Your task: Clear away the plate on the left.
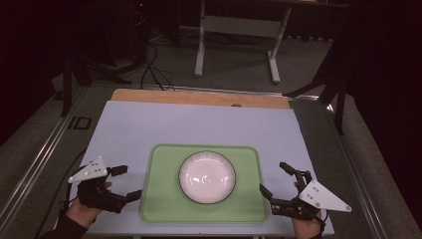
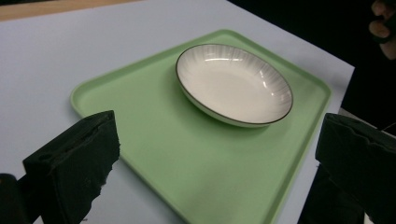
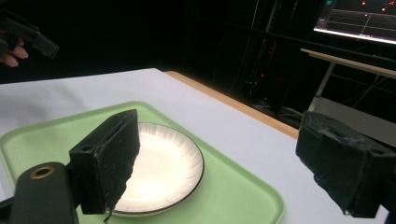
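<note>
Fingers spread on both left gripper (image 1: 123, 182) and right gripper (image 1: 273, 179); one plate (image 1: 207, 177), one green tray (image 1: 159, 199).

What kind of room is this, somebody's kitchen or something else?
Probably a lab or recording studio, not a kitchen: dark surroundings, cables on the floor, a lit monitor, and a covered table holding just a green tray and plate.

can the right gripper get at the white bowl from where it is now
Probably yes: the right gripper is open beside the green tray, and nothing stands between it and the white bowl.
</note>
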